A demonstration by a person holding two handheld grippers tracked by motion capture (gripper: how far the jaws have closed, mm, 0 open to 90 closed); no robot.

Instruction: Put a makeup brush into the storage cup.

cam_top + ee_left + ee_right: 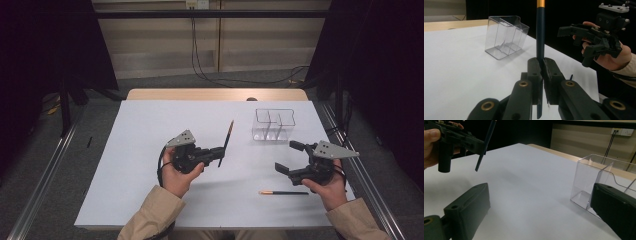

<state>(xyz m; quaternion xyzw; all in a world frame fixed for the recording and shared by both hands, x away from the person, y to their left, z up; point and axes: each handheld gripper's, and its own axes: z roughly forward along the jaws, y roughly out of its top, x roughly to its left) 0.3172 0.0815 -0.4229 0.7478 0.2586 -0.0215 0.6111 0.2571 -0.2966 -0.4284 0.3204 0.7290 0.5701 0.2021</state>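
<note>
White table (150, 150), left gripper (218, 152) gripping pencil (227, 137)

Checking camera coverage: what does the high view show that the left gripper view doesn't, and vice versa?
High view alone: a second pencil lying flat on the white table near the right claw, the left hand, both sleeves, the floor and cables beyond the table.

Left gripper view alone: the left claw up close, jaws shut on the dark pencil, with its lower end sticking out below the grip.

Both: that held pencil with its orange band, the clear divided container, the table, and the right claw with jaws apart and nothing between them.
</note>
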